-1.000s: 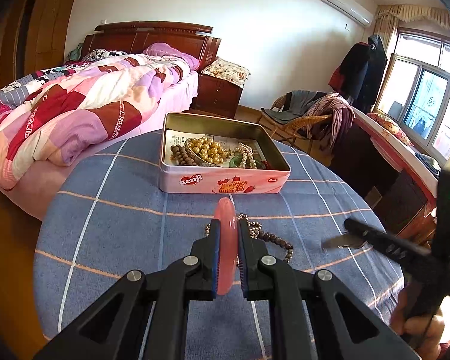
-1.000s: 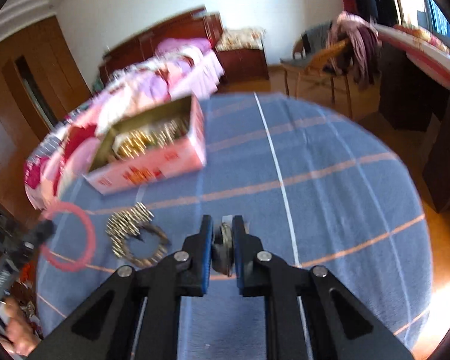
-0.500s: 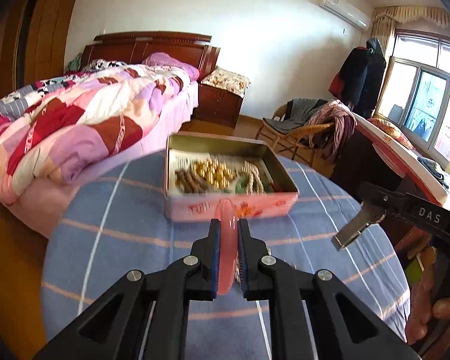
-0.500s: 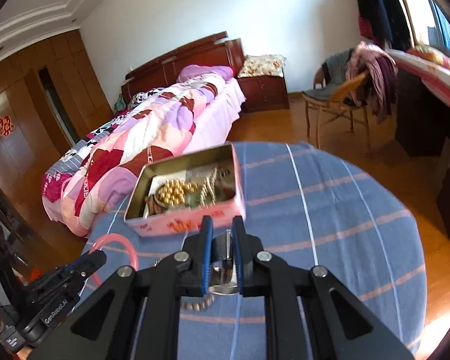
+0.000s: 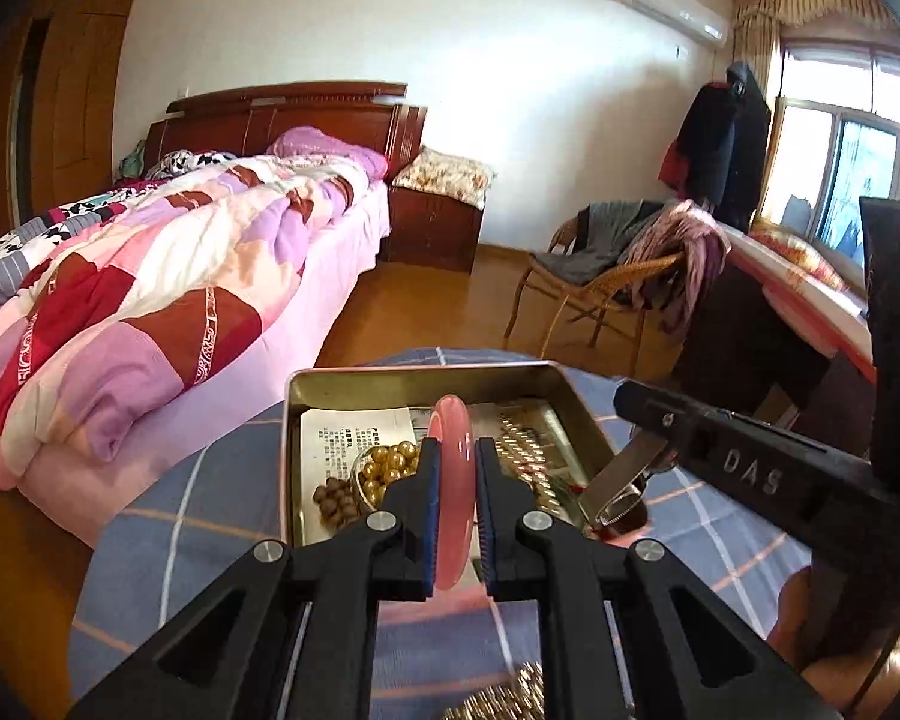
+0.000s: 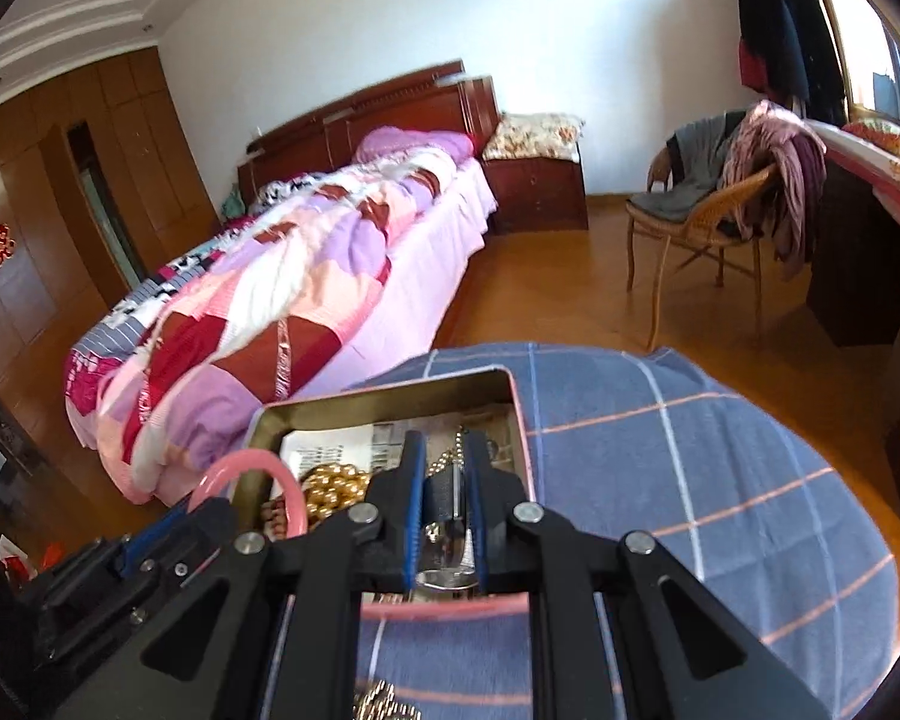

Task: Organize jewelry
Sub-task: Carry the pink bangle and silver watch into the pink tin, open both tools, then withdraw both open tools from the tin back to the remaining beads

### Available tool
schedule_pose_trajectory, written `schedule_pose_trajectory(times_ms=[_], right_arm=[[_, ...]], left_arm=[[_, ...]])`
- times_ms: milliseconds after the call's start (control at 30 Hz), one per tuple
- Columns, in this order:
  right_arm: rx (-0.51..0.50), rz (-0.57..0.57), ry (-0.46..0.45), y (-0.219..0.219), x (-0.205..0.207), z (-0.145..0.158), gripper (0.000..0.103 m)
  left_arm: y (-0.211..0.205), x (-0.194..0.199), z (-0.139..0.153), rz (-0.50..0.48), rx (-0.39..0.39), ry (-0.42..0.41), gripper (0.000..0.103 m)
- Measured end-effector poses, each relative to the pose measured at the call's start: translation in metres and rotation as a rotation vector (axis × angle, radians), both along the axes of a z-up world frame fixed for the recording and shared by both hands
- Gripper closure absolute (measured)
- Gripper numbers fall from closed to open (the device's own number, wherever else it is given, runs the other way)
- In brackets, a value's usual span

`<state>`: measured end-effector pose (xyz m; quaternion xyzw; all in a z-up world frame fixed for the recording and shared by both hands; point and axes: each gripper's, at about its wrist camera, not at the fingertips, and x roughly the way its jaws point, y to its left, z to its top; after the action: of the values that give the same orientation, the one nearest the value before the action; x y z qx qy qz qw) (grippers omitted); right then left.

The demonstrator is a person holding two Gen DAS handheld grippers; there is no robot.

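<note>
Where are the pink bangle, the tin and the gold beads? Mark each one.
pink bangle [image 5: 452, 444]: left wrist view, upper rim between the tongs.
tin [image 5: 417, 385]: left wrist view, far inner wall.
gold beads [image 5: 390, 463]: left wrist view, middle of the cluster.

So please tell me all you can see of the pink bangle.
The pink bangle is a smooth, glossy, slightly translucent ring that looks like jade or glass. The left gripper is shut on it and holds it upright, edge toward its camera, over the near part of the open tin box. Only the gripper pads touch it.

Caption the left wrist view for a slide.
Left gripper holds pink bangle over open jewelry tin.
</note>
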<state>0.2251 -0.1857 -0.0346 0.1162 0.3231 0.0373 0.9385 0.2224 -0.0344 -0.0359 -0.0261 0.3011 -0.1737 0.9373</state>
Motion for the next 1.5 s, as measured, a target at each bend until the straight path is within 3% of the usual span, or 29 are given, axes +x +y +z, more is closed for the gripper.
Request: schedule_pose_trajectory(times_ms=[200, 233, 267, 333, 367, 400, 467, 567, 967, 1367, 1500], right_arm=[[0.036, 0.012, 0.041, -0.004, 0.021, -0.023, 0.084], [0.043, 0.005, 0.035, -0.005, 0.019, -0.024, 0.073], [0.060, -0.002, 0.026, -0.008, 0.016, -0.025, 0.048], [0.110, -0.030, -0.032, -0.018, 0.006, -0.021, 0.022], [0.132, -0.048, -0.065, -0.024, -0.002, -0.018, 0.022], [0.138, -0.063, -0.071, -0.028, -0.006, -0.016, 0.022], [0.153, -0.086, -0.081, -0.033, -0.010, -0.011, 0.022], [0.182, -0.113, -0.088, -0.041, -0.023, -0.007, 0.022], [0.186, -0.164, -0.016, -0.048, -0.058, -0.019, 0.022], [0.203, -0.177, 0.042, -0.051, -0.093, -0.038, 0.022], [0.206, -0.157, 0.052, -0.048, -0.098, -0.041, 0.022]], left_arm=[[-0.009, 0.026, -0.021, 0.048, 0.065, 0.043, 0.093], [-0.009, 0.028, -0.025, 0.065, 0.080, 0.051, 0.093], [-0.010, 0.029, -0.027, 0.074, 0.087, 0.053, 0.093], [-0.011, 0.030, -0.031, 0.087, 0.107, 0.059, 0.089], [-0.012, 0.030, -0.033, 0.092, 0.118, 0.064, 0.075], [-0.013, 0.029, -0.034, 0.096, 0.129, 0.068, 0.052], [-0.014, 0.027, -0.032, 0.110, 0.136, 0.056, 0.029], [-0.011, 0.019, -0.024, 0.121, 0.131, 0.017, 0.027], [0.000, -0.008, -0.023, 0.165, 0.171, 0.028, 0.027], [0.028, -0.056, -0.034, 0.220, 0.229, 0.066, 0.027], [0.043, -0.068, -0.039, 0.257, 0.211, 0.101, 0.027]])
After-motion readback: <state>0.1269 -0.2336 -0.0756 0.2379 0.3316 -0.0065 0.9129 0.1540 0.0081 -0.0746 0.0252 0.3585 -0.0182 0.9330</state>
